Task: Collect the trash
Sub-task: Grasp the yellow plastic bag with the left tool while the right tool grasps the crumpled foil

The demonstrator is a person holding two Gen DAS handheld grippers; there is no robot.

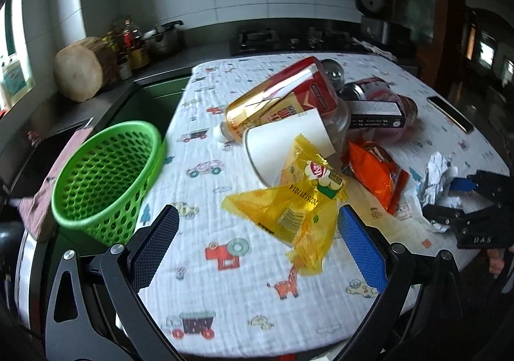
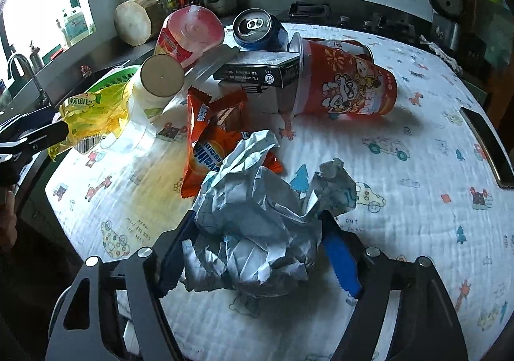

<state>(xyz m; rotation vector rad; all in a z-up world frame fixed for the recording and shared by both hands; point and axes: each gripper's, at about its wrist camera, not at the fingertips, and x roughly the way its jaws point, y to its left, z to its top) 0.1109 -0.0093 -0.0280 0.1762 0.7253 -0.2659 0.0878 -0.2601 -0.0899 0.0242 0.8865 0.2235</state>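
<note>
Right gripper [image 2: 253,251] clamped on crumpled paper [image 2: 257,226] on the tablecloth [image 2: 417,200], left gripper [image 1: 257,251] open over the yellow wrapper [image 1: 289,210], green basket [image 1: 106,174] beside it.

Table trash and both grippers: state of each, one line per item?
left gripper: open, yellow wrapper between its fingers
right gripper: fingers against crumpled paper on both sides
yellow wrapper: flattened, on the cloth
crumpled paper: balled up
green basket: tilted, empty as far as visible
soda can: on its side
red cup: on its side
orange wrapper: lying flat
</note>
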